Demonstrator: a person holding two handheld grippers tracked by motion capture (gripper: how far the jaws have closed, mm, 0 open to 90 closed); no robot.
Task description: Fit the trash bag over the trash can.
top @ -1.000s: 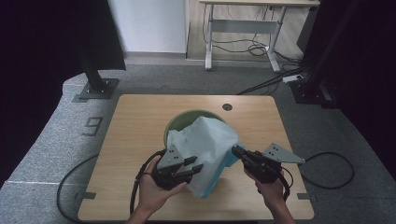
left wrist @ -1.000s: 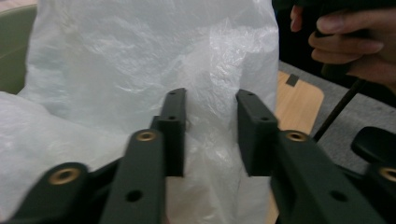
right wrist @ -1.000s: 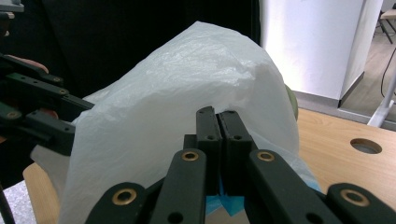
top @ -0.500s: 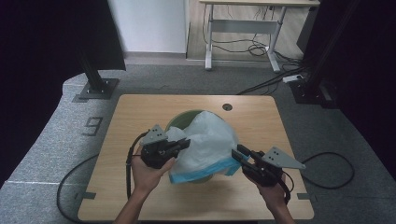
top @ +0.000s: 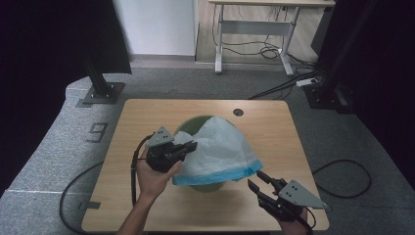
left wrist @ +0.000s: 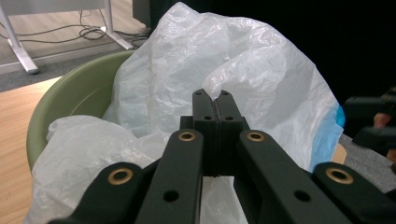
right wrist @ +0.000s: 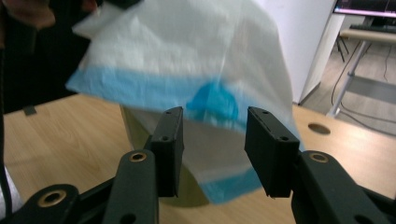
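A white plastic bag (top: 220,147) with a blue rim lies draped like a tent over a round green bin (top: 188,125) in the middle of the table. My left gripper (top: 192,146) is at the bin's left side, shut on the bag's left edge and holding it up. In the left gripper view the jaws (left wrist: 215,98) are pressed together, with the bag (left wrist: 243,60) and the bin (left wrist: 70,88) behind them. My right gripper (top: 254,178) is near the table's front right. Its jaws have just been opening. In the right gripper view (right wrist: 214,112) they stand apart and press on nothing, the bag's blue hem (right wrist: 215,100) just ahead.
The wooden table (top: 147,112) has a cable hole (top: 238,112) at the back. A cable (top: 134,161) trails from the left gripper across the table's left. Black stands (top: 100,88) flank the table, and a desk frame with cables (top: 254,44) is behind it.
The left gripper carried the bag's edge from the bin's front to its left side, spreading the bag. The right gripper let go of the bag, opened and drew back to the front right.
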